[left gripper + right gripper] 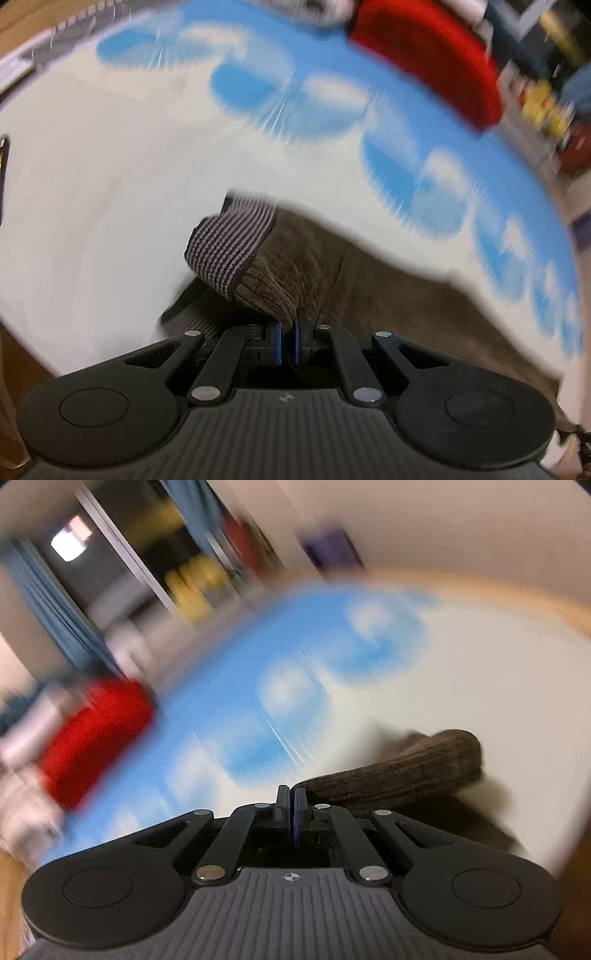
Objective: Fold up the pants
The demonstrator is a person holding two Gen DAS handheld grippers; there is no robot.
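Now your left hand-held gripper (288,332) and right hand-held gripper (291,805) each pinch the brown pants (332,266), lifted off the bed (110,184), probably to fold them.

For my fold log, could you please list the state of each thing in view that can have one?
Pants: brown corduroy, bunched, striped waistband turned outward, gripped by both grippers.
Left gripper: shut on pants near the waistband.
Right gripper: shut on pants fabric.
Sheet: spread flat under the pants.
Red cloth: lying at the sheet's far edge, untouched.
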